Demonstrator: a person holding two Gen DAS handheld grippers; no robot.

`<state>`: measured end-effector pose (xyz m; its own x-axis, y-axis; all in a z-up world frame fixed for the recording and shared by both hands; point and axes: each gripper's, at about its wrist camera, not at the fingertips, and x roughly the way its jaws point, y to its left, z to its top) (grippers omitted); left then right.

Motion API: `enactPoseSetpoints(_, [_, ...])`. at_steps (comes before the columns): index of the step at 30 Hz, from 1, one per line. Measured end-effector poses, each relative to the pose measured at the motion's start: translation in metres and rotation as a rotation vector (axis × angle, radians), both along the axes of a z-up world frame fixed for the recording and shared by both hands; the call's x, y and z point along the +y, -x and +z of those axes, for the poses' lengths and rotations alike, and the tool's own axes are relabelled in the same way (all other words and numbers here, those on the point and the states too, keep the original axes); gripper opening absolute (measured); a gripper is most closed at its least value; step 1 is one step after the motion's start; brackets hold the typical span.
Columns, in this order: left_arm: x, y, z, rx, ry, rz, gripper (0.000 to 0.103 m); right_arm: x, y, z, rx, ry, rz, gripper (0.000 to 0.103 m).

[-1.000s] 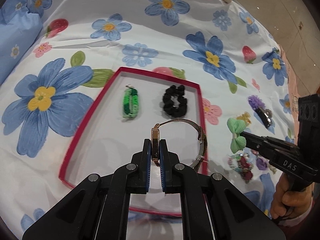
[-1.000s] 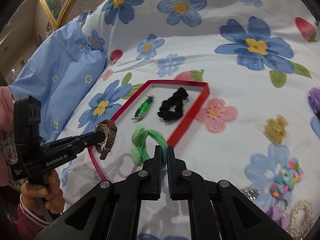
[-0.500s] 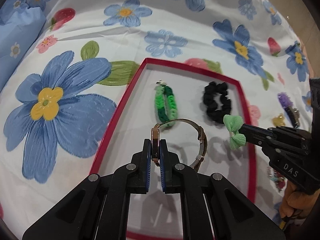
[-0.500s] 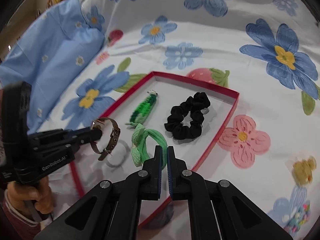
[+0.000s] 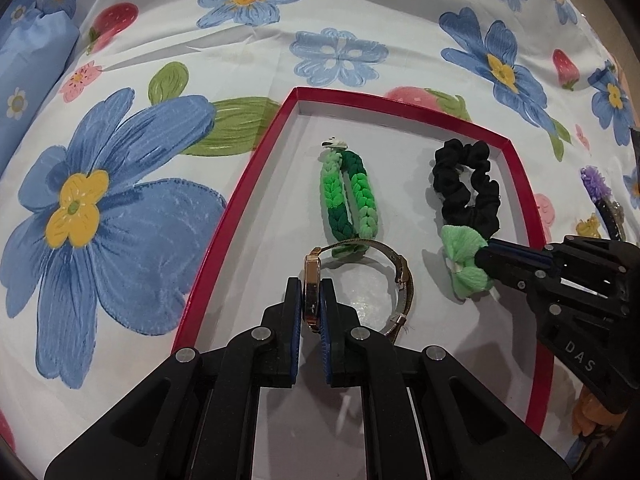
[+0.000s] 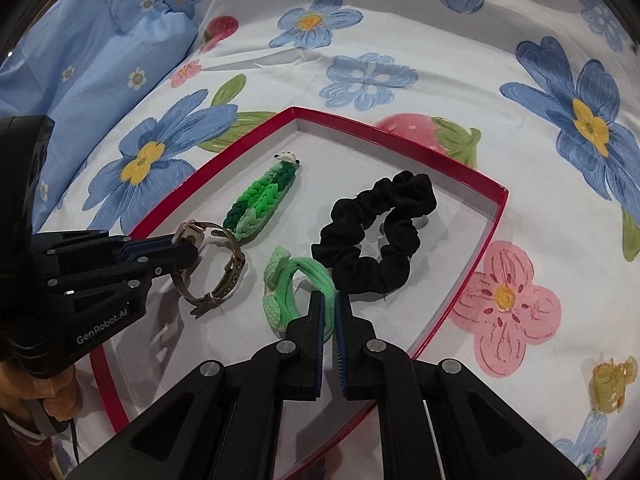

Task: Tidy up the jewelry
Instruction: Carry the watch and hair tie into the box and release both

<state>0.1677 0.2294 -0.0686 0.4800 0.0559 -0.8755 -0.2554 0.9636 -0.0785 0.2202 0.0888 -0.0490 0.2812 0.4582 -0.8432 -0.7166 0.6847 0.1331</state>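
Now both grippers hold jewelry over the red tray (image 5: 240, 200).

Left gripper (image 5: 312, 304) is closed on the watch (image 5: 360, 276), just in front of the braided green band (image 5: 350, 196). Right gripper (image 6: 329, 312) is closed on the green bow tie (image 6: 292, 284), which touches the black scrunchie (image 6: 376, 232) lying in the tray.

Your left gripper (image 5: 312, 300) is clamped on the watch (image 5: 360, 280); your right gripper (image 6: 330, 316) pinches the green hair tie (image 6: 296, 288).
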Motion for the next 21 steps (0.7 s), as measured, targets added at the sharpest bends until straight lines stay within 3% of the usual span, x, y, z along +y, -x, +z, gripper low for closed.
enactPoseSetpoints(6, [-0.001, 0.000, 0.000, 0.001, -0.016, 0.008, 0.009, 0.004, 0.000, -0.001, 0.001, 0.009, 0.010, 0.009])
enactPoseSetpoints(10, [0.000, 0.001, 0.005, -0.008, -0.024, 0.017, 0.019, 0.003, 0.000, 0.000, 0.010, 0.002, 0.015, 0.012])
enactPoseSetpoints(14, [-0.002, 0.003, 0.009, -0.014, -0.039, 0.019, 0.026, 0.000, 0.000, 0.004, 0.009, -0.011, 0.011, 0.027])
enactPoseSetpoints(18, [-0.001, 0.010, 0.015, -0.030, -0.034, 0.035, 0.030, -0.005, 0.003, 0.010, 0.008, -0.031, 0.006, 0.028])
enactPoseSetpoints(21, [0.001, 0.022, 0.023, -0.064, -0.001, 0.063, 0.040, -0.012, 0.006, 0.017, 0.011, -0.059, 0.000, 0.028])
